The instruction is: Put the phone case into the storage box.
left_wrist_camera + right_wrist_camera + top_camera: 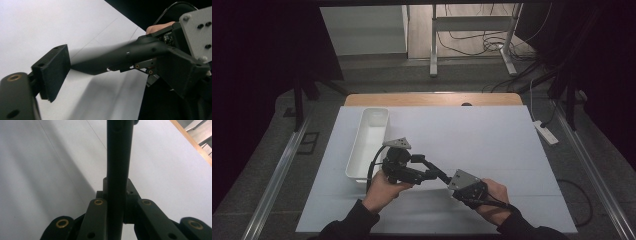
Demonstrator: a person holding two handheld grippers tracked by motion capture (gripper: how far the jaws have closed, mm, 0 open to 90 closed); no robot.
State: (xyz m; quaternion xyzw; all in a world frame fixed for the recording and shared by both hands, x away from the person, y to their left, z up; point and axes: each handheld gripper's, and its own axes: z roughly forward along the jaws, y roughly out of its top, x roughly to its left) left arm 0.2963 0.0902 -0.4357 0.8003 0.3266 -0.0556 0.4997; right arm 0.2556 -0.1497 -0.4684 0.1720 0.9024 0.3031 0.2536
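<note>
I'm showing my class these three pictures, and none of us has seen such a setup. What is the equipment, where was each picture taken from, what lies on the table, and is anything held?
There is no robot here. A person holds a hand tool in each hand: the left gripper and the right gripper, each with two black jaws. The high view comes from a camera above the table. Each of the other two comes from a camera riding on one gripper, looking along its jaws. On the wooden table lie a white sheet and a white tray, which looks empty. Neither gripper holds anything. The right jaws are shut into one bar, whose tip reaches the left gripper's open jaws. I cannot tell whether they touch.
</note>
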